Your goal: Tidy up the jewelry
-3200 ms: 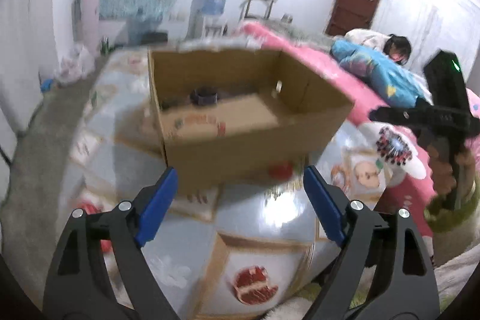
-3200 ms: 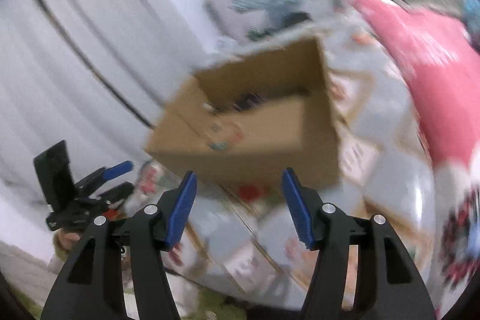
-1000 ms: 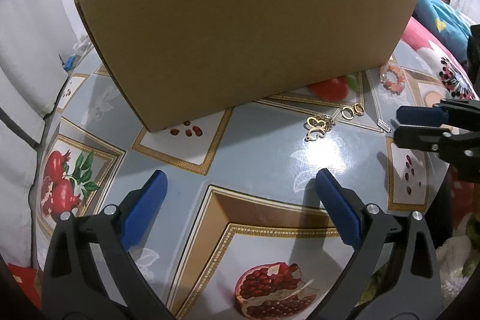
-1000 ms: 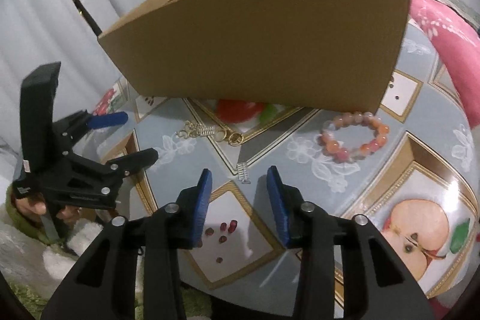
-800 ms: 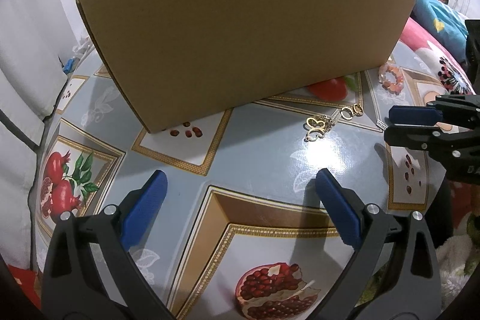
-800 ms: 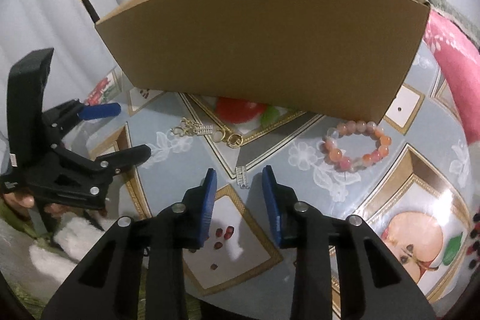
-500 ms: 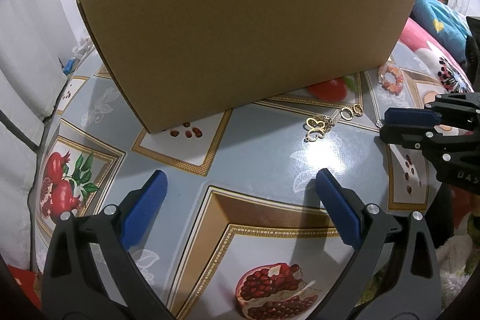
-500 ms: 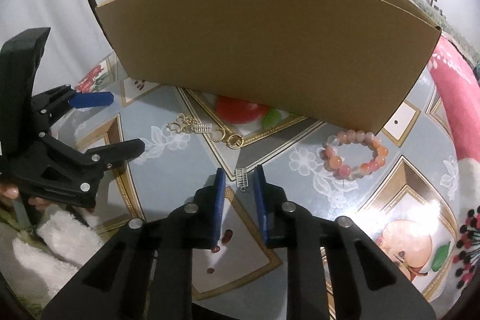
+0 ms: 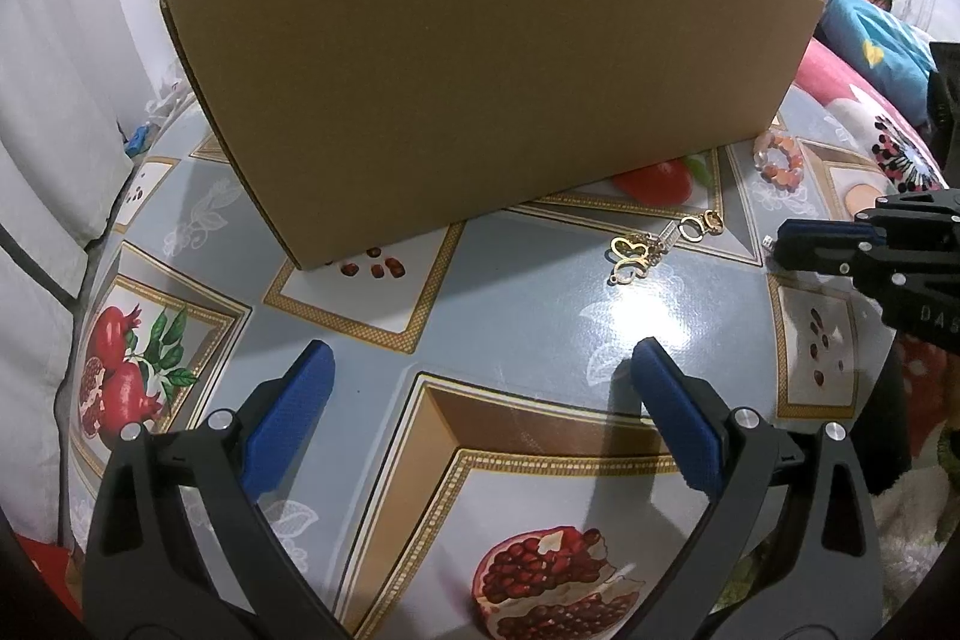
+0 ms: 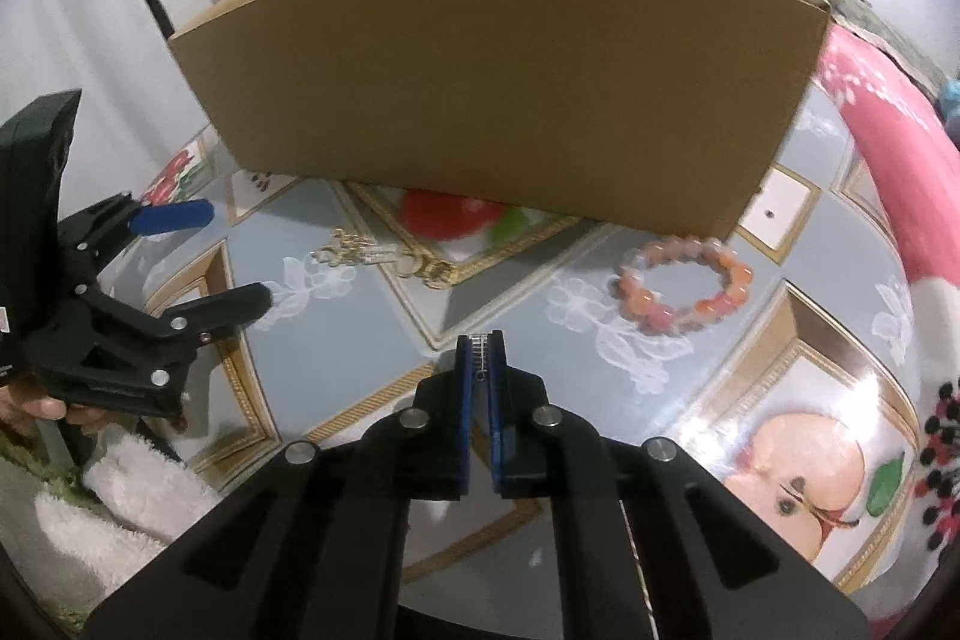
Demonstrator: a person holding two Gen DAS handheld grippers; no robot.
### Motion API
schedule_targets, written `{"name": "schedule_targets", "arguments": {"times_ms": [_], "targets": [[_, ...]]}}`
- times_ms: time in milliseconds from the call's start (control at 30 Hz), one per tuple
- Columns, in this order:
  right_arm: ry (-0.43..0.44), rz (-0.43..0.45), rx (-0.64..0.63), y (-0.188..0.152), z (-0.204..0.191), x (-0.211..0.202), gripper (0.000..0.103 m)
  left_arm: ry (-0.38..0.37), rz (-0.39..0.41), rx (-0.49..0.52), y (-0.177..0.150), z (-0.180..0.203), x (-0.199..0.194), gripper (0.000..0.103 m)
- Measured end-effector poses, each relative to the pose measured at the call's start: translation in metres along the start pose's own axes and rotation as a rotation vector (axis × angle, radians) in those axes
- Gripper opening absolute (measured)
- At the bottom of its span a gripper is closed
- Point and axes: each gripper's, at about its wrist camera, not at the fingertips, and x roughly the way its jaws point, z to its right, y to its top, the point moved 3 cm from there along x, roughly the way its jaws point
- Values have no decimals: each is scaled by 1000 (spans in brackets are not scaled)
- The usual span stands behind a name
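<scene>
My right gripper (image 10: 479, 349) is shut on a small silver charm (image 10: 478, 353), pinched between its blue pads just above the tablecloth. An orange bead bracelet (image 10: 684, 283) lies to its right, and gold jewelry pieces (image 10: 384, 257) lie to its left in front of the cardboard box (image 10: 498, 82). In the left wrist view my left gripper (image 9: 486, 400) stands open over the cloth with nothing between its fingers. The gold jewelry (image 9: 660, 244) lies ahead of it to the right, the bead bracelet (image 9: 780, 163) sits by the box's (image 9: 480, 70) right corner, and the right gripper (image 9: 774, 244) is at the right edge.
A fruit-patterned tablecloth (image 9: 360, 316) covers the round table. A pink blanket (image 10: 888, 142) lies to the right, and a person lies on it under a blue cover (image 9: 870, 34). White curtains (image 10: 90, 10) hang at the left. A hand on a fluffy white sleeve (image 10: 120, 490) holds the left gripper.
The right gripper's jaws have closed from partly open onto the small silver charm, edging forward over it. The left gripper has stayed still and open.
</scene>
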Motion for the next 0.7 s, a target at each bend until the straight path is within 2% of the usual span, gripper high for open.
{"name": "schedule_targets", "arguments": {"times_ms": [67,133,167,233,400,500,700], "targets": [[-3,4,22,-1,5,-1,5,-5,21,-9,2,-1,-5,95],[6,8,48,-2,11,-1,5,-35,79,-9,7,1,-15,95],[21,12,68,-2,14,-1,5,-47,101,-3,9,4,-19,92],[32,17,82,-3,17,-2,5,-65,132,22,15,11,-24,79],[24,34,72,-4,15,0,5,-125,88,99,25,35,-11,50],[40,42,85,-6,20,-3,5,-145,60,140,26,46,-4,39],[57,53,99,-10,25,-8,5,-114,28,189,25,56,8,22]]}}
